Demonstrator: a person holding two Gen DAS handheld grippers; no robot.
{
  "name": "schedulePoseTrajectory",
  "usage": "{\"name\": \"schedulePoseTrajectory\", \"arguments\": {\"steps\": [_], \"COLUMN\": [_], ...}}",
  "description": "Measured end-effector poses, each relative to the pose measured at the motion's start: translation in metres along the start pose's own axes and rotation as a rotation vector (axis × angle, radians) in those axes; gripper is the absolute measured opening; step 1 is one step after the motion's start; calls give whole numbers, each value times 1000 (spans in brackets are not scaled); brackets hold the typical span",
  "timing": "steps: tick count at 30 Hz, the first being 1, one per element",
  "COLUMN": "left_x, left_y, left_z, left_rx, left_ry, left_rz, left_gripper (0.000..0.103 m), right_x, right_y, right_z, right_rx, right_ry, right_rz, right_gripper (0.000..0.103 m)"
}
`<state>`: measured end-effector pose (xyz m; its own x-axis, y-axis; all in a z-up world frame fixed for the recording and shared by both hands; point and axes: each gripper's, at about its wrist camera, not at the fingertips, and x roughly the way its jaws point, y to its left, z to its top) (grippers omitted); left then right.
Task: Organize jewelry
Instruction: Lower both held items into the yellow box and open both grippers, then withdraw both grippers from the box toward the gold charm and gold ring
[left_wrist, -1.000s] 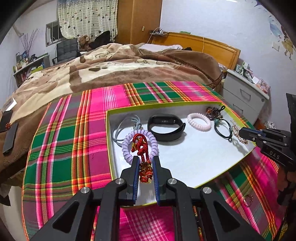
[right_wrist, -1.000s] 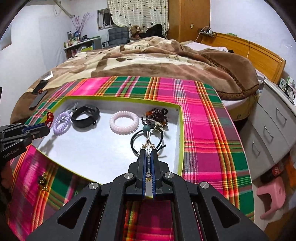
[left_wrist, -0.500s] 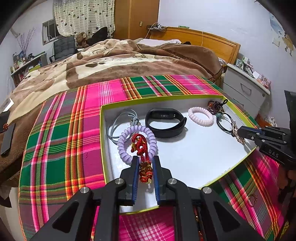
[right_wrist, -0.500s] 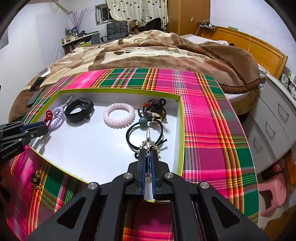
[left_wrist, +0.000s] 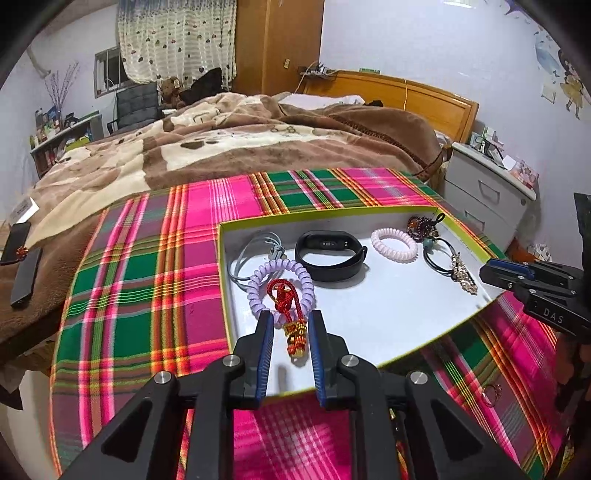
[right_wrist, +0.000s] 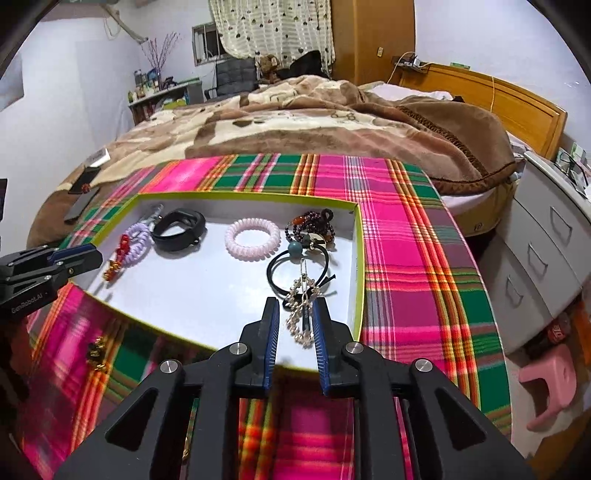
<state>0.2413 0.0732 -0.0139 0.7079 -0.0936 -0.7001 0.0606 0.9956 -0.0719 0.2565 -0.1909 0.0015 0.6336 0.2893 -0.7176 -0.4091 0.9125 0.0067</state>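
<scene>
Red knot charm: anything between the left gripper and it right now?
Nothing visible. The red knot charm lies on the tray floor directly between the open fingers of the left gripper, its upper loop overlapping the purple coil band.

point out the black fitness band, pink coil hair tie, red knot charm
black fitness band (left_wrist: 328, 254), left wrist view, front strap.
pink coil hair tie (right_wrist: 252, 238), right wrist view, near coil.
red knot charm (left_wrist: 284, 297), left wrist view, knot.

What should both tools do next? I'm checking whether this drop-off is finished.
Probably back both tools away from the tray. The left tool is open around the red charm, and the right tool is open around the chain; both pieces appear to lie on the tray floor.
</scene>
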Motion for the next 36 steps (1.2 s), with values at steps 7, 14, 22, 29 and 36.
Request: {"name": "schedulePoseTrajectory", "arguments": {"steps": [7,14,22,29,36], "left_x": [-39,-75,-109,-130,-135], "left_y": [-8,-25,-39,-43,-51], "left_z": [-17,-46,-73,-92,-103], "left_rx": [2,9,0,-23,-4], "left_ry": [-68,-109,-158,-187,-186], "left_rz": [19,10,-8,-20,-20], "left_gripper": [19,19,19,19,19], "right_x": [-39,-68,-95,-113,-118], "right_y": [12,28,43,53,55], "right_z": [-19,-43,-72,-94,-106], "right_rx": [2,2,15,13,18], "right_ry": [-64,-86,-101,-111,-99], "right_rz": [22,41,63,64,66], "right_gripper": [19,19,19,20,21]}}
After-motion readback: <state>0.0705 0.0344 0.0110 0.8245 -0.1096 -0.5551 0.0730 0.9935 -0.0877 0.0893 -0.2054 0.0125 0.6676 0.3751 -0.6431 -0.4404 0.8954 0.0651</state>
